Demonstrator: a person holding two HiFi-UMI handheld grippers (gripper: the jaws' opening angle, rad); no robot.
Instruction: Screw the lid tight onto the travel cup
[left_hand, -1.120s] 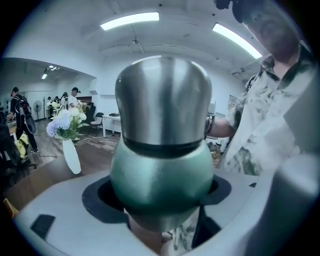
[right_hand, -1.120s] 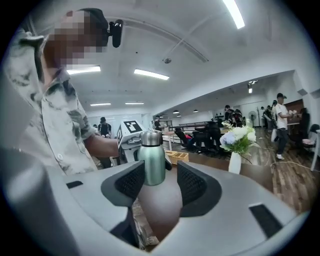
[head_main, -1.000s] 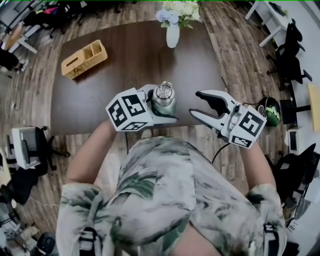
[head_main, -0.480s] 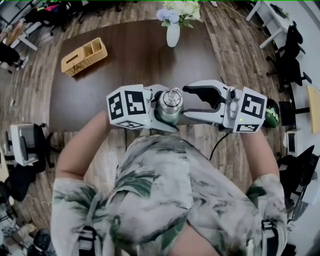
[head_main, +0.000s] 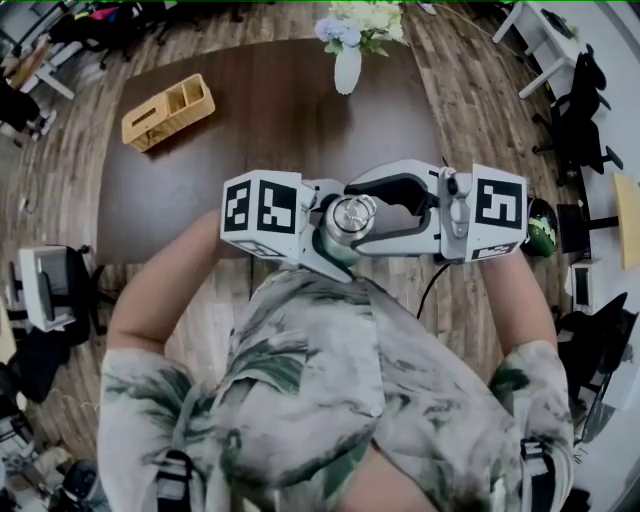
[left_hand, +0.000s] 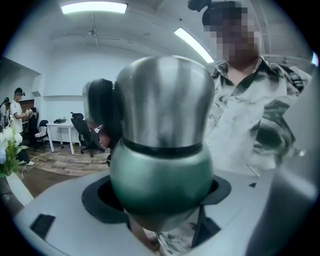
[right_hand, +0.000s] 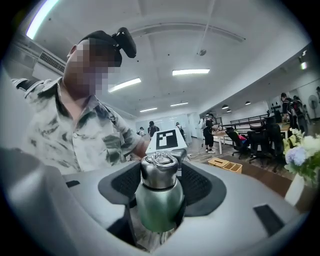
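A person stands at the near edge of a dark wooden surface (head_main: 250, 130), with a gripper in each hand raised in front of the chest. The travel cup (head_main: 333, 250) is held in the air over that near edge and does not rest on the surface.

The left gripper (head_main: 328, 232) has its jaws pinching the cup's rounded green body. In the left gripper view the cup fills the frame. Its base is hidden below the jaws, and a dark blurred shape behind the silver lid (head_main: 350, 215) cannot be made out.

The right gripper (head_main: 362, 218) reaches in from the opposite side. Its jaws are spread, one on each side of the lid. In the right gripper view the black pads (right_hand: 120, 185) sit just beside the lid. Whether they touch it is hard to tell.

From the head view only the lid's top, with its small ring, and a sliver of green show. The jaws and the marker cubes cover the rest of the cup.

At the far edge of the surface stands a white vase (head_main: 346, 68) of flowers, cut off by the top of the frame. Near the far left corner lies a yellow wooden box (head_main: 168, 112) with open compartments.
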